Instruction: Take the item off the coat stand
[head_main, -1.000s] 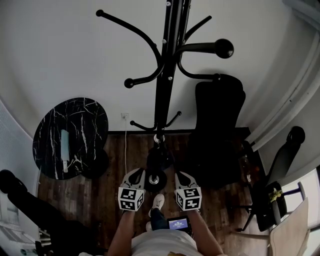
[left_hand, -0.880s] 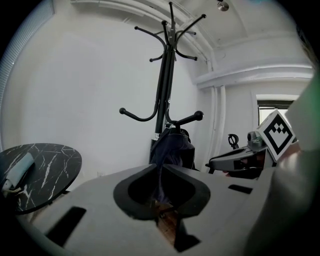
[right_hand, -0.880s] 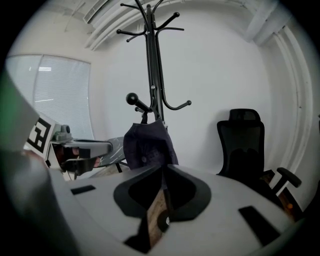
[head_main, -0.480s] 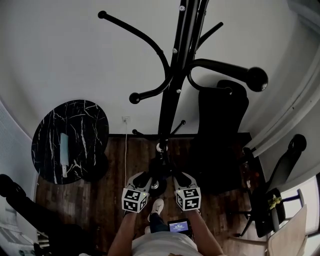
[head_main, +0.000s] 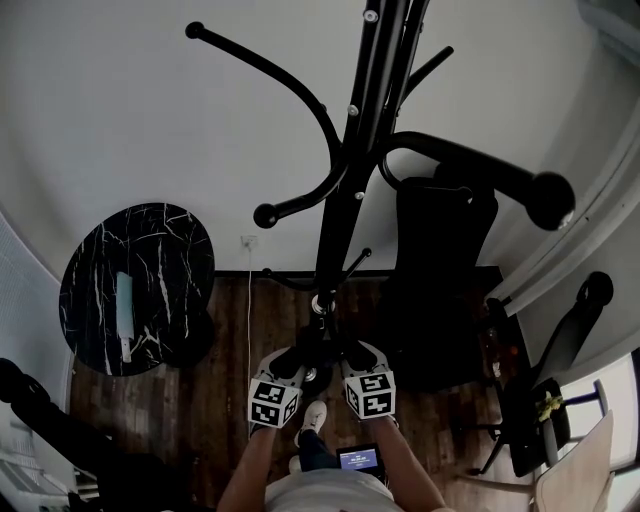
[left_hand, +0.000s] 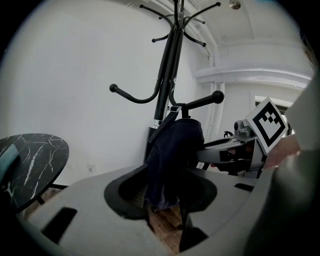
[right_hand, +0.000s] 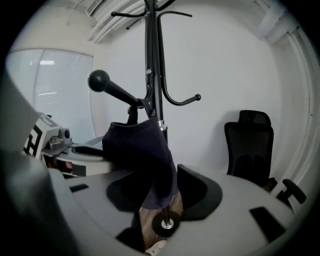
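Navy cloth bag (left_hand: 172, 155) hangs by its strap from a low hook on the coat stand (left_hand: 166, 70), not yet lifted. Left gripper (left_hand: 162, 194) and right gripper (right_hand: 160, 196) flank it from the near side. Their jaws have just been spreading wide, framing the fabric without pressing it, likely readying a two-sided grasp.

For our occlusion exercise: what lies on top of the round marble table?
A pale, flat oblong object lies on the black marble table; its identity is unclear. The tabletop hides the floor beneath.
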